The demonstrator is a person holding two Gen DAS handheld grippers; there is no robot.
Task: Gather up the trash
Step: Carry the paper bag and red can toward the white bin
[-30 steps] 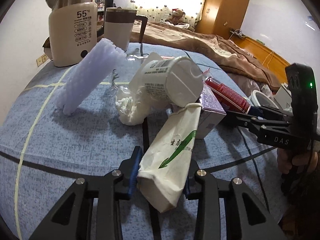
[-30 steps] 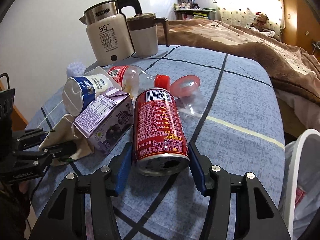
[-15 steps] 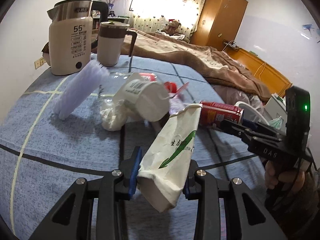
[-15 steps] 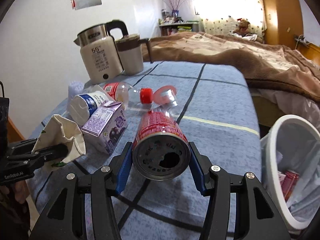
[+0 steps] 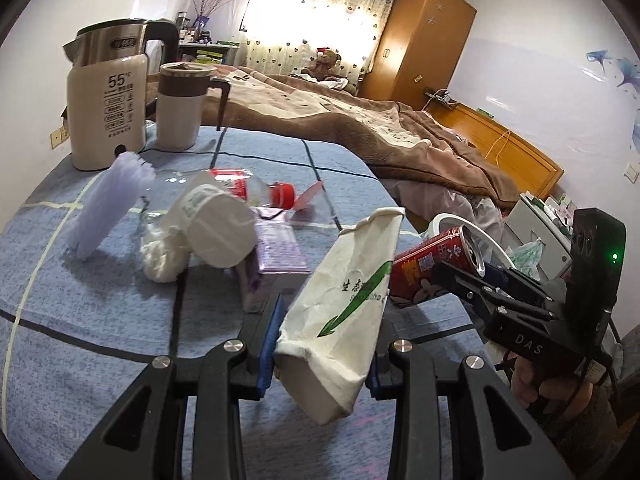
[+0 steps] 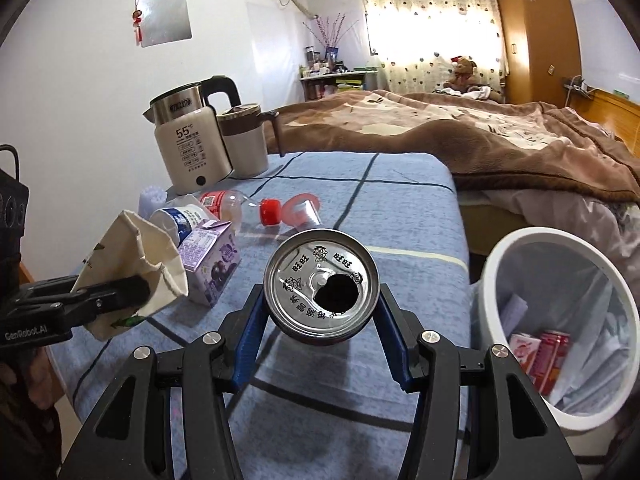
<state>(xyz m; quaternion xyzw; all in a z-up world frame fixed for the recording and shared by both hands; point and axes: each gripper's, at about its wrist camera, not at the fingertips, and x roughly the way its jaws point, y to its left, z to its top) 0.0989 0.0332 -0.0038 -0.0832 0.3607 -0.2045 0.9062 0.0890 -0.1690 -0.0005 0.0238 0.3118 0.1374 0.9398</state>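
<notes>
Since the earlier pictures both loads have been lifted off the blue cloth and swung toward the bin, and the can has been tipped until its opened top faces the right wrist camera.

The right gripper [image 6: 320, 312] is closed on the can [image 6: 321, 286], blue pads pressed against its round sides near the top rim. The can is thin metal, smooth and printed red, and with its mouth open it is judged empty and light; its wall is stiff but would dent under a hard squeeze and could slip on the pads, so a hold across the middle of the body is judged safest.

The left gripper [image 5: 322, 332] is clamped on the paper bag [image 5: 346, 300], which is pinched near its lower end and stands tilted up ahead of the fingers. The bag is creased, matte, off-white paper with a green arrow print; it is judged very light and soft, collapsing wherever it is squeezed, so it can be taken almost anywhere.

The bin [image 6: 496, 256], white-rimmed with a thin plastic liner, is seen just to the right of the right gripper and lower down, a red can and a carton already inside.
</notes>
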